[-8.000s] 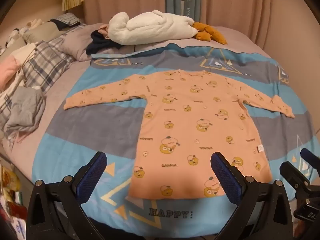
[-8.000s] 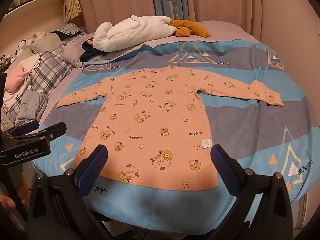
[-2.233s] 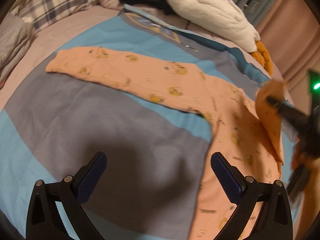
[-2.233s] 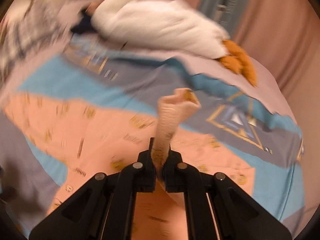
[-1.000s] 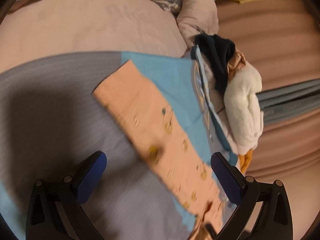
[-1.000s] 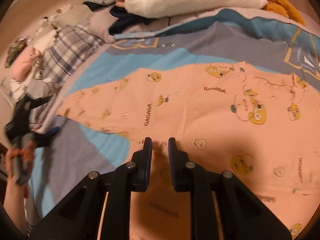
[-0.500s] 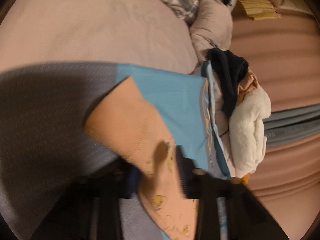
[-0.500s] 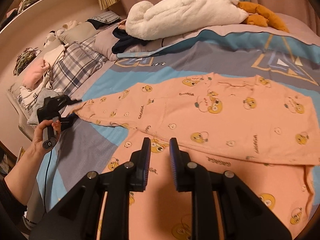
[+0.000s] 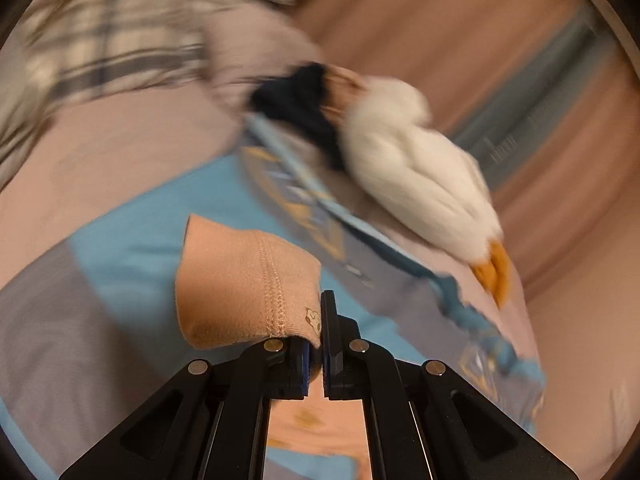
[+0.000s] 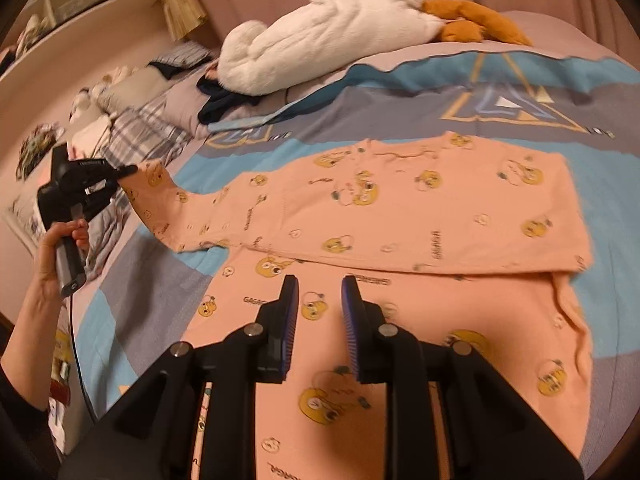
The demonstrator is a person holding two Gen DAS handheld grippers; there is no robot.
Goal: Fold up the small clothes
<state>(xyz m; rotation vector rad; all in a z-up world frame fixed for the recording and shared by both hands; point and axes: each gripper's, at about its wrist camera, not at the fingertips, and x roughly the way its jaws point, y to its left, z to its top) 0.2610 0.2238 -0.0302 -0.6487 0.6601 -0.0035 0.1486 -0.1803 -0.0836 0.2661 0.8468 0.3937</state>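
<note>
Spread flat on the blue-and-grey patterned bed cover [image 10: 400, 96], the peach cartoon-print long-sleeved top [image 10: 400, 216] lies with one sleeve already folded across its chest, probably so the body makes a tidy rectangle. Its other sleeve cuff [image 9: 248, 284] is lifted clear, pinched in the left gripper [image 9: 316, 344], evidently for folding inward. Hovering above the hem, the right gripper [image 10: 320, 320] has just been widening, jaws slightly parted, nothing between them.

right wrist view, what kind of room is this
Most likely a home bedroom. A peach garment lies spread on a bed with a blue and grey patterned cover, a white plush toy lies at the far side, and plaid bedding is heaped on the left.
</note>
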